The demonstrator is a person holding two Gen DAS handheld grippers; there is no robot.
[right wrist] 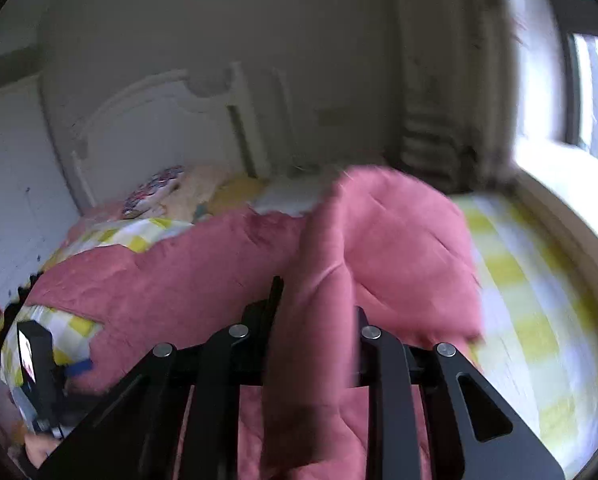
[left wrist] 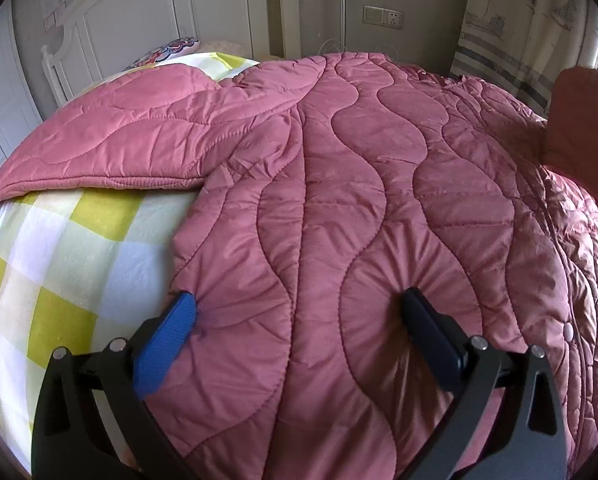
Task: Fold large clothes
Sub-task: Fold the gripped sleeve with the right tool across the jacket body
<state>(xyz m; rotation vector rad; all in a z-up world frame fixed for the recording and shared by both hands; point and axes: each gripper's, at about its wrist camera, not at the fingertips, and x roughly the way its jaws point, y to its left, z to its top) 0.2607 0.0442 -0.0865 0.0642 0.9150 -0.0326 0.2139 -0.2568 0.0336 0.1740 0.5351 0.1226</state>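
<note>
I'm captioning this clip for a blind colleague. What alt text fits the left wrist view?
An open left hand-held gripper presses its two blue fingertips into a pink quilted coat spread over a bed with a yellow-checked sheet. A white headboard stands behind.

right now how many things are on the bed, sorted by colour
pink: 1, the quilted jacket, part of it pinched in the right gripper
yellow and white check: 1, the bed sheet
multicoloured floral: 1, the pillow by the headboard
total: 3
The left gripper is open, its fingers pressed on the jacket.
</note>
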